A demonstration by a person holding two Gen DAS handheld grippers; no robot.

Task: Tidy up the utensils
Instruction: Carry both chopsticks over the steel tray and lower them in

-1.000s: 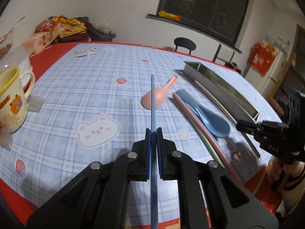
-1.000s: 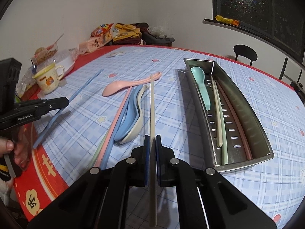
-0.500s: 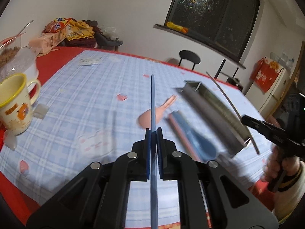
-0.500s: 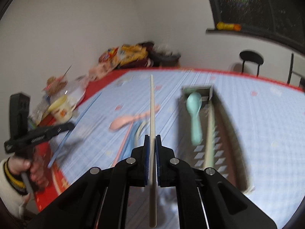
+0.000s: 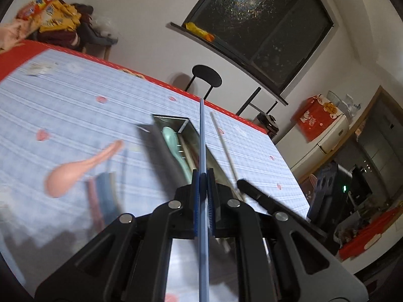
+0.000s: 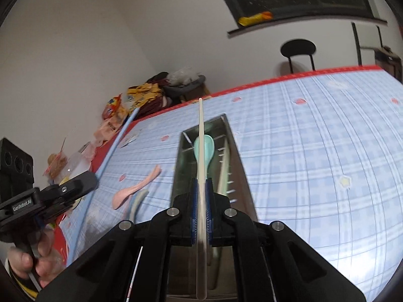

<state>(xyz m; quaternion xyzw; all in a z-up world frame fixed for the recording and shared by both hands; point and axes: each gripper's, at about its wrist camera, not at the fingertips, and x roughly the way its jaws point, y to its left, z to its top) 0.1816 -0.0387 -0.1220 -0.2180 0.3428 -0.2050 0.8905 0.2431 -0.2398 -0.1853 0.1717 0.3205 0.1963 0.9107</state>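
Observation:
My left gripper (image 5: 202, 176) is shut on a blue chopstick (image 5: 202, 136), held above the near end of the metal utensil tray (image 5: 161, 146). My right gripper (image 6: 201, 183) is shut on a cream chopstick (image 6: 201, 136), held lengthwise over the same tray (image 6: 238, 156). A mint spoon (image 6: 210, 146) and a few chopsticks lie in the tray. A pink spoon (image 5: 75, 171) and several other utensils (image 5: 105, 188) lie on the checked cloth left of the tray. The right gripper with its cream chopstick (image 5: 224, 143) shows in the left wrist view, and the left gripper (image 6: 75, 188) in the right wrist view.
A yellow mug and a plastic tub (image 6: 75, 163) stand at the table's left edge. Snack bags (image 5: 50, 15) are piled beyond the far left corner. A black chair (image 5: 206, 78) stands behind the table. A red box (image 5: 317, 115) sits on a white cabinet at right.
Both grippers have lifted and moved over the tray, each still holding its chopstick. The left one swung right toward the tray; the right one now lines up along it.

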